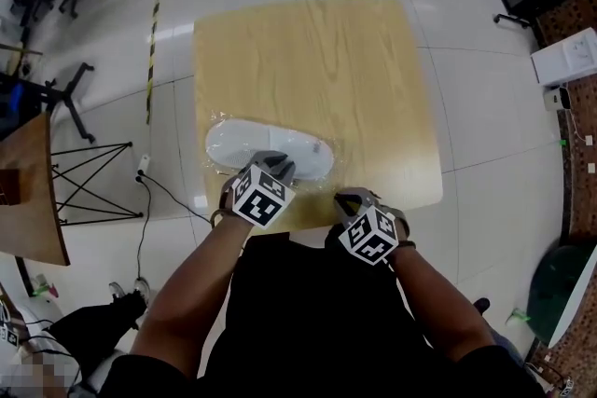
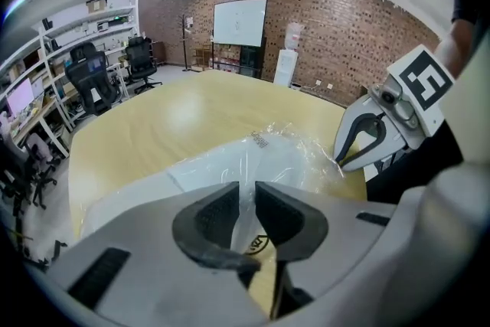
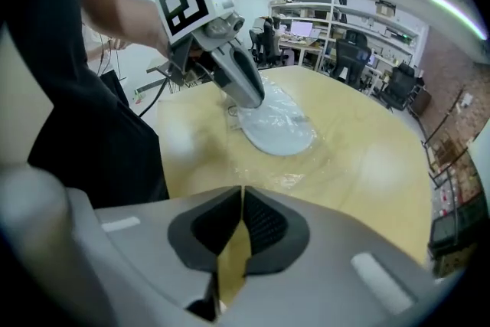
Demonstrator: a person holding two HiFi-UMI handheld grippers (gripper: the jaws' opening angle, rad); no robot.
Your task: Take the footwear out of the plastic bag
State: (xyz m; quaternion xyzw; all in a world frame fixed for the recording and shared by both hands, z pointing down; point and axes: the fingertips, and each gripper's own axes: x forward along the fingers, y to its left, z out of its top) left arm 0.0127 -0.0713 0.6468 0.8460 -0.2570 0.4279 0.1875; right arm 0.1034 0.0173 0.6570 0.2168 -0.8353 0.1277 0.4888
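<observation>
Nearest the person, the right tongs (image 1: 350,198) sit at the near right corner of the plastic bag (image 1: 328,172). Pads almost together, only a thin slit. The film is clear, so I can't tell if a fold is caught in them. Nothing else is between them.

Just left of that, the left tongs (image 1: 273,161) are clenched on the plastic bag at the near long edge of the footwear (image 1: 256,147). A white strip of film runs up between the pads in the left gripper view. The footwear's edge may be pinched through the film too, can't tell.

The footwear is one flat white slipper, lying lengthwise across the near half of the table (image 1: 308,61). It is fully inside the bag, toe end to the left. The bag is wrinkled and loose around it. Which end is open isn't visible.

Handling, as a judgement:
- The slipper looks light and soft and likely bends if lifted by one end.
- It's not fragile.
- The film looks thin, slick and stretchy, so it slides off the pads easily and could tear under a hard pull.
- Best hold is one tongs on loose film at a corner, well clear of the slipper, and the other on the slipper's rim or heel once it's exposed.
- Gripping the slipper through the film would drag bag and slipper together.

The rest of the table beyond is bare wood.
</observation>
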